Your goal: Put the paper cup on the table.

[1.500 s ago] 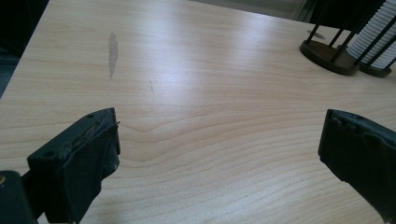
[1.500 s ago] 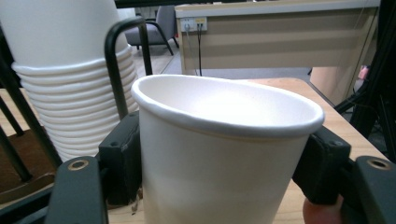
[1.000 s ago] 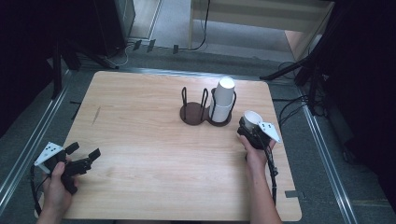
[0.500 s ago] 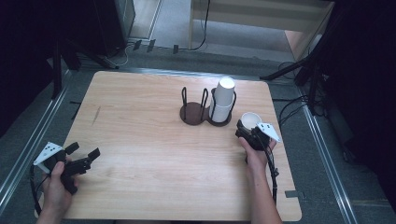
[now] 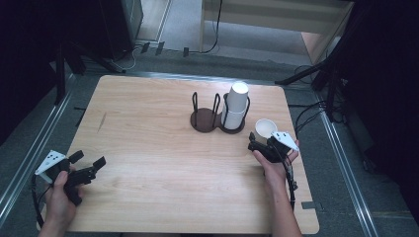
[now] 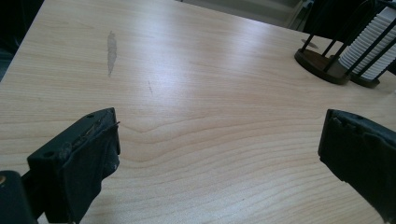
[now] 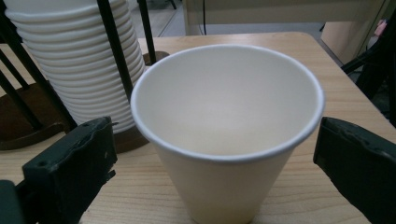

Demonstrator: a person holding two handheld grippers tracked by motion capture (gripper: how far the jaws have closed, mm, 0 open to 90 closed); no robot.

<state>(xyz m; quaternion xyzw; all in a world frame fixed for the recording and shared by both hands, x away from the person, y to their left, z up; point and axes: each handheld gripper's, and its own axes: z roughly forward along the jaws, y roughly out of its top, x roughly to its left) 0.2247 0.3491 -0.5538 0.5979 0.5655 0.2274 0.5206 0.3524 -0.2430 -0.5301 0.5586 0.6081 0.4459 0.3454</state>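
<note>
Here we see a single white paper cup (image 7: 227, 135) standing upright, mouth up, on the wooden counter (image 5: 148, 148), near its right edge and just beside the dark wire cup rack (image 5: 217, 116). In the right gripper view the cup sits between the two black jaws, which stand apart on either side of it; a gap shows between each jaw and the cup wall, so we judge it not gripped. From the high view the right hand-held gripper (image 5: 259, 145) lies just on the near side of the cup, held by the person's right hand (image 5: 274, 165), with its cable trailing back along the forearm.

Just beyond the cup, the rack holds a stack of white cups (image 5: 235, 106) turned mouth down in its right-hand ring; in the right gripper view the ribbed rims of that stack (image 7: 70, 60) show behind a black upright rod. The rack's left-hand ring carries no cups, and we see its round dark base there.

Well apart from all this, at the near left corner of the counter, the left hand-held gripper (image 5: 89, 165) rests low in the person's left hand (image 5: 62, 190). Its jaws stand wide apart in the left gripper view, with bare wood between them and a faint grey smear (image 6: 111, 51) on the counter farther off
</note>
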